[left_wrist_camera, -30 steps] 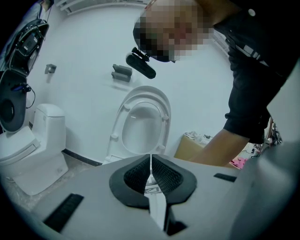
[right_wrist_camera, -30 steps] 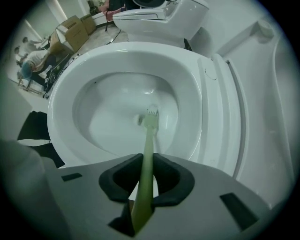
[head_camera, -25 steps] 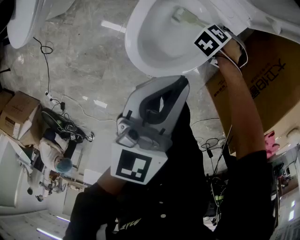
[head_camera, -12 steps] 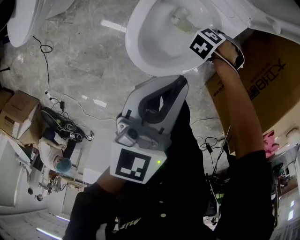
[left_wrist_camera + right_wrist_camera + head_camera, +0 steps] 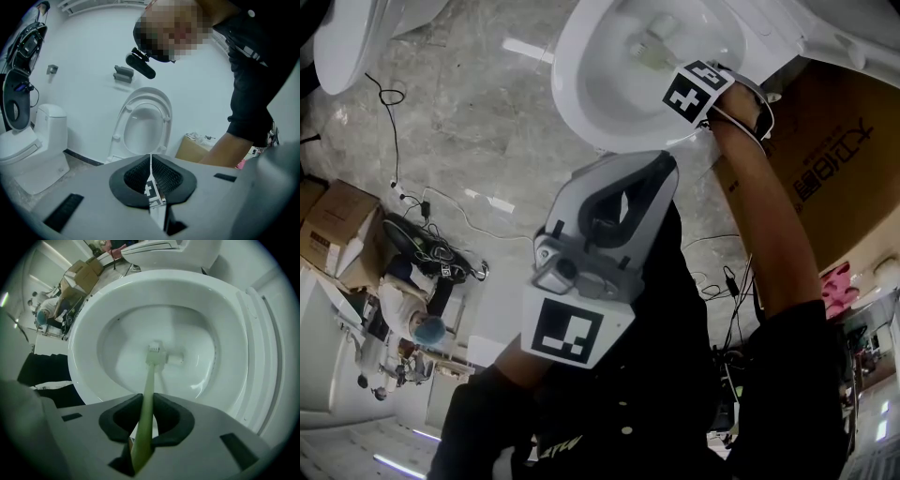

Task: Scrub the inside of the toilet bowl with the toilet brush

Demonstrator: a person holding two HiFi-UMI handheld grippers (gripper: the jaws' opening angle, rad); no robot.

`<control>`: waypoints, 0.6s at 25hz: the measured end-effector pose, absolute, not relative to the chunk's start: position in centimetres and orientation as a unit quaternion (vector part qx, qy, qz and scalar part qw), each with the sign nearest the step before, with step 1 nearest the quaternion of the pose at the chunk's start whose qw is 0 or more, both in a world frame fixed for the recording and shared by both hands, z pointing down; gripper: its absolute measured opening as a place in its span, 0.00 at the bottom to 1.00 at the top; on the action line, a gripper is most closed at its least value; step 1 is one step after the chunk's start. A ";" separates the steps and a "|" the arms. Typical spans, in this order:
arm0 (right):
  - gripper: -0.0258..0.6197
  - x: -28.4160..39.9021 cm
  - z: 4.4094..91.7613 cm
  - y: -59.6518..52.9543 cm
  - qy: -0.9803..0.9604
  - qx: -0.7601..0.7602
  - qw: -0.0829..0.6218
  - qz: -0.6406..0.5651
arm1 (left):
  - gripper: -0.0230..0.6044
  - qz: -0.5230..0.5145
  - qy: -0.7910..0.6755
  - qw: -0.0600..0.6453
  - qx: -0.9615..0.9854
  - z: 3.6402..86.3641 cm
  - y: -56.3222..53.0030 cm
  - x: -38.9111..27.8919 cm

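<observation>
The white toilet bowl [image 5: 591, 94] fills the top of the head view. My right gripper [image 5: 686, 86], marker cube up, reaches over the bowl's rim and is shut on the toilet brush's pale green handle [image 5: 147, 394]. The brush head [image 5: 157, 355] lies low inside the bowl [image 5: 225, 357], near the drain; from the head camera the brush head [image 5: 652, 52] shows as a pale blur. My left gripper [image 5: 652, 173] is held close to the person's dark clothing, away from the bowl. This left gripper [image 5: 150, 157] has its jaws shut with nothing between them.
A cardboard box [image 5: 834, 159] stands right of the bowl. Cables [image 5: 422, 216] trail over the marble floor. More boxes [image 5: 333, 234] and a seated person [image 5: 417, 309] are at the left. A second toilet [image 5: 347, 37] is top left; another toilet with raised seat [image 5: 145, 126] faces the left gripper.
My right gripper has moved left over the bowl with the brush. The brush head has shifted left and lower inside the bowl. The left gripper has stayed still.
</observation>
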State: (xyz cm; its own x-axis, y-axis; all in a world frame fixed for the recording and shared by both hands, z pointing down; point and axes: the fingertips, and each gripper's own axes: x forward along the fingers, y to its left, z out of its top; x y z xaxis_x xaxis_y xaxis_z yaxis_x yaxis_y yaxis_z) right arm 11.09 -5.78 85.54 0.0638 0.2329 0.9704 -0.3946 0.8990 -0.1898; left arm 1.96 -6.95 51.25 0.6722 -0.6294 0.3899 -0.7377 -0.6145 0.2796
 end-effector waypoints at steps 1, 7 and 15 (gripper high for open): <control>0.18 10.9 85.6 -5.7 -0.653 0.069 0.721 0.222 | 0.09 0.128 -0.384 0.212 0.889 51.3 -6.9 2.0; 0.18 9.7 85.7 -5.6 -0.670 0.133 0.672 0.287 | 0.09 0.128 -0.383 0.212 0.890 51.6 -7.1 2.1; 0.18 10.7 85.4 -7.1 -0.678 0.195 0.651 0.281 | 0.09 0.129 -0.370 0.205 0.897 51.2 -6.6 2.8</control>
